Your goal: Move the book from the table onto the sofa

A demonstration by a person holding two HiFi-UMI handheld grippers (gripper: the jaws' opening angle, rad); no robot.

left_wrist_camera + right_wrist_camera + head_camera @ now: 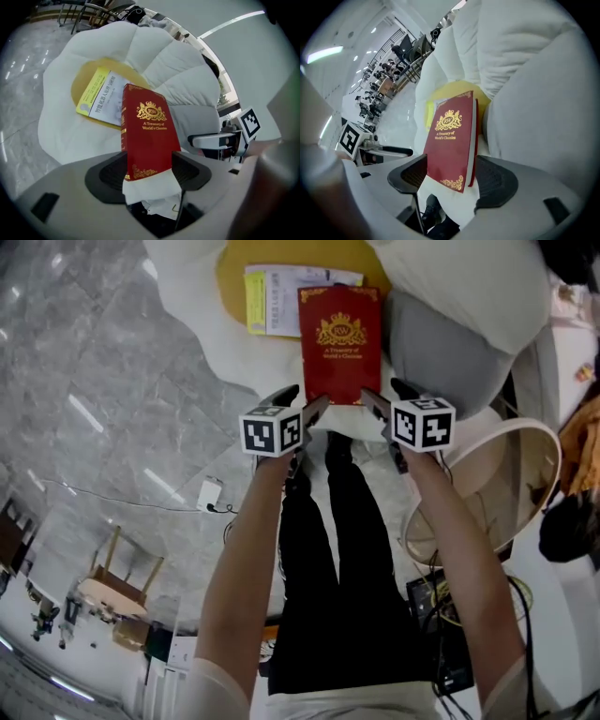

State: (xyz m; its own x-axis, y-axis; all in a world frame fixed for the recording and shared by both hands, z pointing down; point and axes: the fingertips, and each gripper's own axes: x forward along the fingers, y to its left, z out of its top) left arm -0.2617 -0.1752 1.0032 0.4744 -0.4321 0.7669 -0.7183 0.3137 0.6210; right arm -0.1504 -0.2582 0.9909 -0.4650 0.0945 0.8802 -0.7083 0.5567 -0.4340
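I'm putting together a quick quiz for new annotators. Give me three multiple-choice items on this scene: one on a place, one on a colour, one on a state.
1. What does the leaflet lie on?
A. the floor
B. the yellow cushion
C. the grey cushion

2. What colour is the cover of the book?
A. blue
B. green
C. red

3. How is the book held?
A. by both tools
B. by one tool alone
C. by neither; it lies free

Answers:
1 B, the head view shows the leaflet resting on the yellow cushion.
2 C, the cover is red with gold print.
3 A, the left tool and the right tool each have their jaws closed on a near corner of the book.
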